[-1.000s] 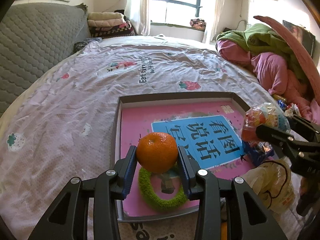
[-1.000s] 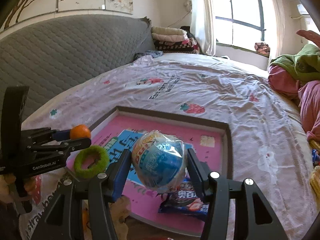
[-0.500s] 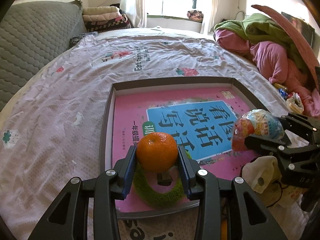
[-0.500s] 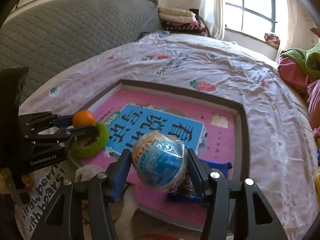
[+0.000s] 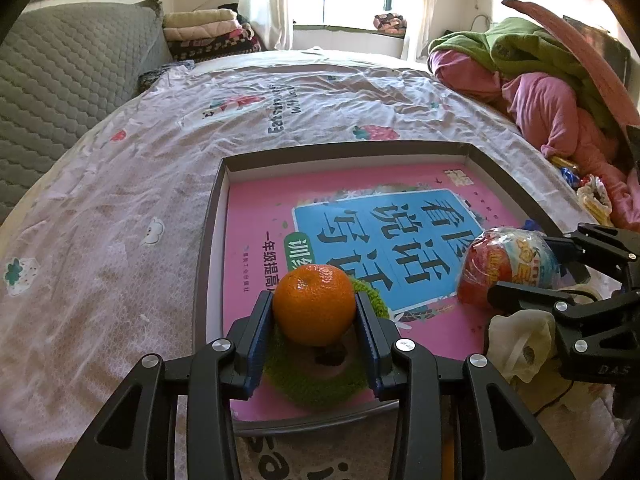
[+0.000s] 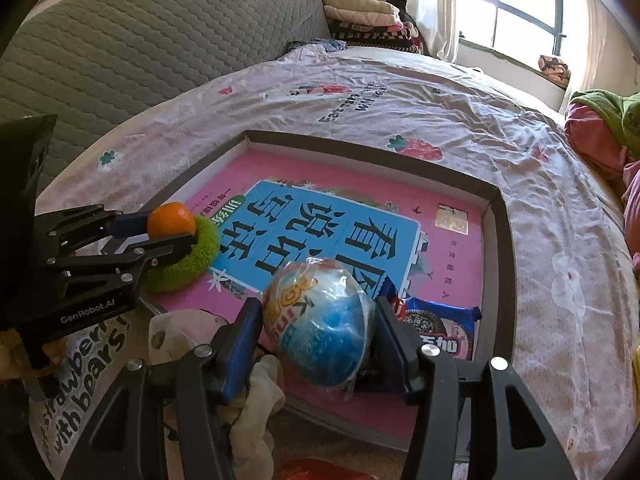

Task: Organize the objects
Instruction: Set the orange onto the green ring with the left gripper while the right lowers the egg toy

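Left wrist view shows the left gripper (image 5: 315,316) with its jaws clamped on an orange (image 5: 314,304), stem dimple tilted up and toward the far side. The fruit is nearly round, so it has no long axis to speak of. It hangs over the near left corner of the shallow tray (image 5: 208,240) lying on the bed (image 5: 120,200), directly above a green fuzzy ring (image 5: 320,384) that rests on the pink book (image 5: 256,216) lining the tray. I cannot tell whether the orange touches the ring or hovers just above it.

From the right wrist view, the right gripper (image 6: 320,328) has its jaws clamped on a wrapped ball-shaped toy (image 6: 320,320), roughly egg-shaped with its long axis running near to far, over the near edge of the same tray. A blue cookie packet (image 6: 440,328) lies just to its right on the book, long axis left to right. A crumpled white bag (image 6: 256,400) sits just outside the tray's near rim, below that gripper.

The relation that matters is vertical: each held thing sits above open tray floor, the orange at the left, the toy right of centre. My judgement is that both are about to be set down, and the orange would likely settle into the ring.
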Available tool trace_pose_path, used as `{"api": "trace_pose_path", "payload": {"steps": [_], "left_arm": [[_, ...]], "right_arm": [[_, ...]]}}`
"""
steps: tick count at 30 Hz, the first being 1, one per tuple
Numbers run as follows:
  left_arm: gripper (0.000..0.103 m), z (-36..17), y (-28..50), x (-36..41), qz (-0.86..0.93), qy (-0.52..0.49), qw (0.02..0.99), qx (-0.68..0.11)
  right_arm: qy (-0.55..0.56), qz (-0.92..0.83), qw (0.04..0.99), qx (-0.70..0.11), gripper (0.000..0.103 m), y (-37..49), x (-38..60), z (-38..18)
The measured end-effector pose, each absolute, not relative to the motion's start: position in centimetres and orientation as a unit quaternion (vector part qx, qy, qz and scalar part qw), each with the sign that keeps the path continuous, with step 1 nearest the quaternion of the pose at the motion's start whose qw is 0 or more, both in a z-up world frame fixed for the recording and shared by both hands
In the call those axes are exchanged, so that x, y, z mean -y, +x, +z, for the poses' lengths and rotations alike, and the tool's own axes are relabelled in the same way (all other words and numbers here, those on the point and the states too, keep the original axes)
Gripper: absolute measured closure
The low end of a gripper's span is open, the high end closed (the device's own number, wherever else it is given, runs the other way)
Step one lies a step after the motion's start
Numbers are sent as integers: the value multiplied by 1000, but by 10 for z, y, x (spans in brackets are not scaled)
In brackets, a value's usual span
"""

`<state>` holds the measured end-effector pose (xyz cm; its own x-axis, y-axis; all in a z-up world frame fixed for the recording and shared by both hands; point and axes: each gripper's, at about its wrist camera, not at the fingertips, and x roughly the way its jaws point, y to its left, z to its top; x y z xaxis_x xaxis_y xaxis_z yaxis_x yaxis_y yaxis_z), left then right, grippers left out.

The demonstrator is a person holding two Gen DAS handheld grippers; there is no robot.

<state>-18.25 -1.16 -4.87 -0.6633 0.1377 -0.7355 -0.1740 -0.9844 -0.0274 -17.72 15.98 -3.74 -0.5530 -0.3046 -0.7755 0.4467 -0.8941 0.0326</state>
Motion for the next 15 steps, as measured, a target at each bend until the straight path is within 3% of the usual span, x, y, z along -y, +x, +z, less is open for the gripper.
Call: {"api": "trace_pose_path", "payload": {"steps": [15], "left_arm": [[59,-49,-182,15,911,-403,86,-22]], "right_arm": [[422,-879,204,-91,47,-176,-158,-35]]}}
